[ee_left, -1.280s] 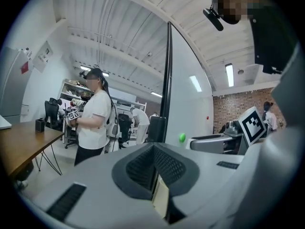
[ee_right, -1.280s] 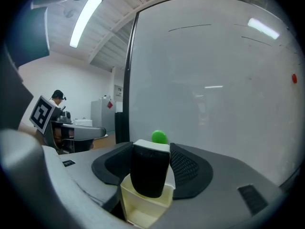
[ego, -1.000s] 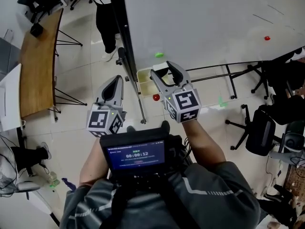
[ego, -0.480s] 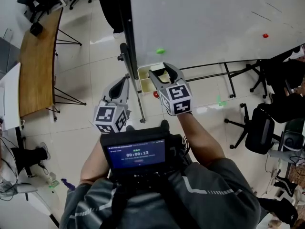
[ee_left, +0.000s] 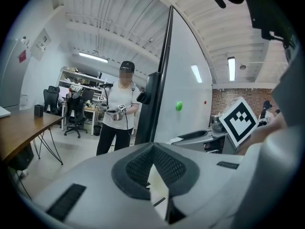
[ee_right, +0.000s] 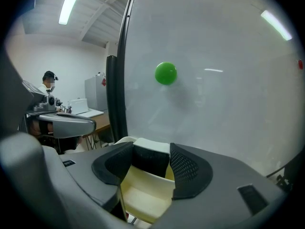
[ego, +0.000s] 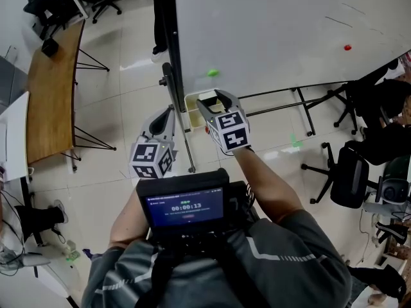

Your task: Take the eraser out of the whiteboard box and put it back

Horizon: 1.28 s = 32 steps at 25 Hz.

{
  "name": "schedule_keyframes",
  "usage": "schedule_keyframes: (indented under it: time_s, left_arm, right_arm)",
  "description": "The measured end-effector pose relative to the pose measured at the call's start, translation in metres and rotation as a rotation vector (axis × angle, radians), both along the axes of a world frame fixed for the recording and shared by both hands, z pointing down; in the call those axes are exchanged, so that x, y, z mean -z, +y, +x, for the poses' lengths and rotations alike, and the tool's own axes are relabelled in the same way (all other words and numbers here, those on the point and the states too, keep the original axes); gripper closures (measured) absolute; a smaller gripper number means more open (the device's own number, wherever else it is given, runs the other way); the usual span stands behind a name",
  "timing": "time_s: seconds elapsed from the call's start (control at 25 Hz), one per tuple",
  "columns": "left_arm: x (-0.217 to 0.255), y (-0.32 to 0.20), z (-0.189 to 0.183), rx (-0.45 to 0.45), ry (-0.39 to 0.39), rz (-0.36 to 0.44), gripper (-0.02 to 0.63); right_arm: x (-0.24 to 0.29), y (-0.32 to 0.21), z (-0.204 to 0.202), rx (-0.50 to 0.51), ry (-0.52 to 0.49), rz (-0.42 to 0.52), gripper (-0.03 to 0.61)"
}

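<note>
The cream whiteboard box (ego: 192, 112) hangs at the lower left corner of the whiteboard (ego: 289, 37). In it stands the eraser (ee_right: 151, 152), a dark block with a white top. My right gripper (ee_right: 150, 157) is open, and its jaws reach into the box (ee_right: 143, 194) on either side of the eraser. In the head view the right gripper (ego: 210, 97) sits over the box. My left gripper (ego: 168, 113) hangs to the left of the board's post, shut and empty; in its own view the left gripper (ee_left: 153, 149) shows its tips meeting.
A green magnet (ego: 212, 73) and a red magnet (ego: 347, 47) stick to the board. A wooden table (ego: 48, 88) stands at the left and office chairs (ego: 350, 175) at the right. A person (ee_left: 119, 113) stands beyond the board. A screen unit (ego: 183, 207) sits on my chest.
My right gripper has moved forward and down to the box, so its jaws now stand around the eraser. The left gripper has sunk slightly and stays shut.
</note>
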State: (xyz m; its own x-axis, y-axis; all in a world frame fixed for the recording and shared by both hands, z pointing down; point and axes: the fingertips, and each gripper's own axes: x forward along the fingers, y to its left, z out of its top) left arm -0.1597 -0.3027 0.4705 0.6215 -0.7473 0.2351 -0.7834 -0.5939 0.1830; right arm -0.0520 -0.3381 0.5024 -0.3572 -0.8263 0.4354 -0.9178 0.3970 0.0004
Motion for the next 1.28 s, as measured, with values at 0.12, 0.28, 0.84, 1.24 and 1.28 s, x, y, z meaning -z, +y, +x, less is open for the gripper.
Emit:
schedule_keyframes:
  time_s: [0.12,0.28,0.84,1.24,1.28]
  left_arm:
    - [-0.001,0.002,0.001,-0.001,-0.001,-0.002,0.58]
    - [0.0,0.004,0.003,-0.008,-0.002,-0.002,0.58]
    - [0.004,0.003,0.011,-0.017,0.011,-0.001,0.58]
    - [0.011,0.002,0.01,-0.018,0.011,0.01,0.58]
    - [0.011,0.003,0.01,-0.018,0.01,0.01,0.58]
  right_arm:
    - [-0.002,0.0,-0.001,0.0,0.019,-0.006,0.307]
    - [-0.003,0.0,-0.002,-0.01,0.03,-0.031,0.308]
    - [-0.011,-0.004,-0.002,-0.01,0.027,-0.186,0.308]
    - [-0.019,-0.005,-0.005,0.002,0.032,-0.252,0.31]
    - [-0.019,-0.005,-0.005,0.002,0.032,-0.252,0.309]
